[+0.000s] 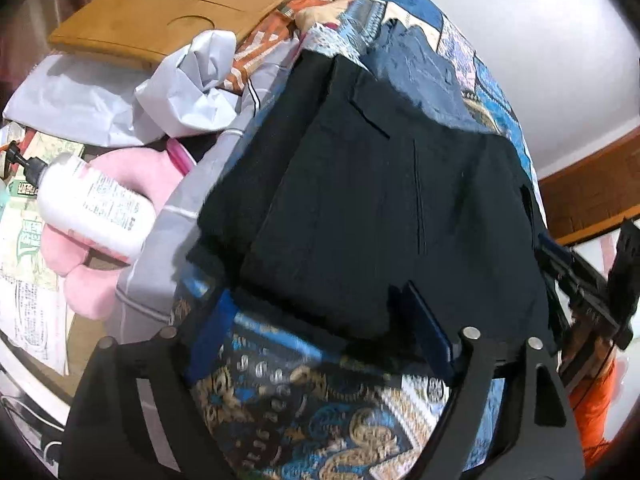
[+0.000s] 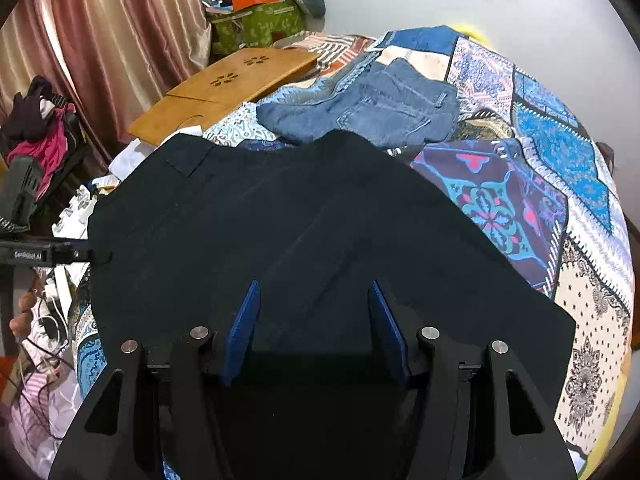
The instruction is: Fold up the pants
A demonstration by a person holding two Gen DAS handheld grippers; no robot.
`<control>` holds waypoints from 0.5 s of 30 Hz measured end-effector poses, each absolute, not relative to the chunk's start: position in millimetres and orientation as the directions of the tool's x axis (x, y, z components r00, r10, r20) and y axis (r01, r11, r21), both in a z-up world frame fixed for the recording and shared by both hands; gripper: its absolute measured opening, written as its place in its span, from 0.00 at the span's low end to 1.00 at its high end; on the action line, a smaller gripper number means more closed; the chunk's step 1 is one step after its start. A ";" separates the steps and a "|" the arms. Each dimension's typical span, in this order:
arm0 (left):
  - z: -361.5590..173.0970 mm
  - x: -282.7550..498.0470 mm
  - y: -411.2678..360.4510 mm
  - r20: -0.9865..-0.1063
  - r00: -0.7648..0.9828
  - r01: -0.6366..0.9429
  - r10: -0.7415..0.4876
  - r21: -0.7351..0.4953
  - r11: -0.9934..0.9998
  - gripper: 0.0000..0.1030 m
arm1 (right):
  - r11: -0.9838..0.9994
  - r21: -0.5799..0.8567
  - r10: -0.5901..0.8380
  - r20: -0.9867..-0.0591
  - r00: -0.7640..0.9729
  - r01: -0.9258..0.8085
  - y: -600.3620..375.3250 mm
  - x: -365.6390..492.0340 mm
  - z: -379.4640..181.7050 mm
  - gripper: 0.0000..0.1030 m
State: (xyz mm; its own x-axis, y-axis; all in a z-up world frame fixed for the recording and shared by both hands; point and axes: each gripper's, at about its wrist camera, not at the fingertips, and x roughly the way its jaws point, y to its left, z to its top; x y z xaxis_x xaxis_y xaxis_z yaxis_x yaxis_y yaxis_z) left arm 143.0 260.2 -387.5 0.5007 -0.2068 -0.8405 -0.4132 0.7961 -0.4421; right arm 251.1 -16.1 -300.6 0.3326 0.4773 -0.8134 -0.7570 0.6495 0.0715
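On patchwork bedspread (image 2: 560,152) | black pants (image 2: 304,216) flat, jeans (image 2: 372,108) beyond | left gripper (image 1: 320,300) wide open, empty — right gripper (image 2: 314,320) half-open astride near hem, unpinched | advice: pinch both layers squarely — fold toward waistband.

The pants (image 2: 304,216) are plain black. The jeans (image 2: 384,108) on their far side are faded blue denim. The bedspread (image 2: 552,160) is a patchwork: bright blue panels, a dark purple one with teal and pink flowers, and cream with black dots at near right. The wooden board (image 2: 224,84) is honey brown with flower-shaped cut-outs. The curtain (image 2: 100,32) is dusty pink with cream stripes. The bottle (image 1: 94,208) is white with a black pump; the cushion (image 1: 96,280) under it is pale pink. Both grippers are black with blue pads (image 2: 242,328).
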 end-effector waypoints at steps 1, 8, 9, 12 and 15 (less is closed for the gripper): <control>-388.5 146.7 262.0 -0.843 0.503 -0.420 -0.189 -0.430 0.799 0.81 | 0.648 0.071 0.477 -0.814 0.331 -0.759 -15.1 250.9 -301.2 0.52; -379.0 161.5 263.7 -0.860 0.509 -0.442 -0.032 -0.293 0.847 0.29 | 0.645 0.077 0.486 -0.809 0.330 -0.760 -15.9 250.8 -302.3 0.52; -373.7 160.9 261.5 -0.855 0.519 -0.436 -0.010 -0.274 0.857 0.27 | 0.647 0.083 0.489 -0.808 0.329 -0.758 -16.8 251.0 -301.9 0.52; -354.8 157.6 251.7 -0.839 0.540 -0.405 0.061 -0.196 0.893 0.24 | 0.654 0.097 0.494 -0.806 0.327 -0.750 -19.2 251.8 -299.9 0.52; -332.5 158.0 241.6 -0.817 0.570 -0.369 0.090 -0.157 0.916 0.21 | 0.665 0.102 0.505 -0.791 0.346 -0.740 -27.3 249.8 -292.3 0.52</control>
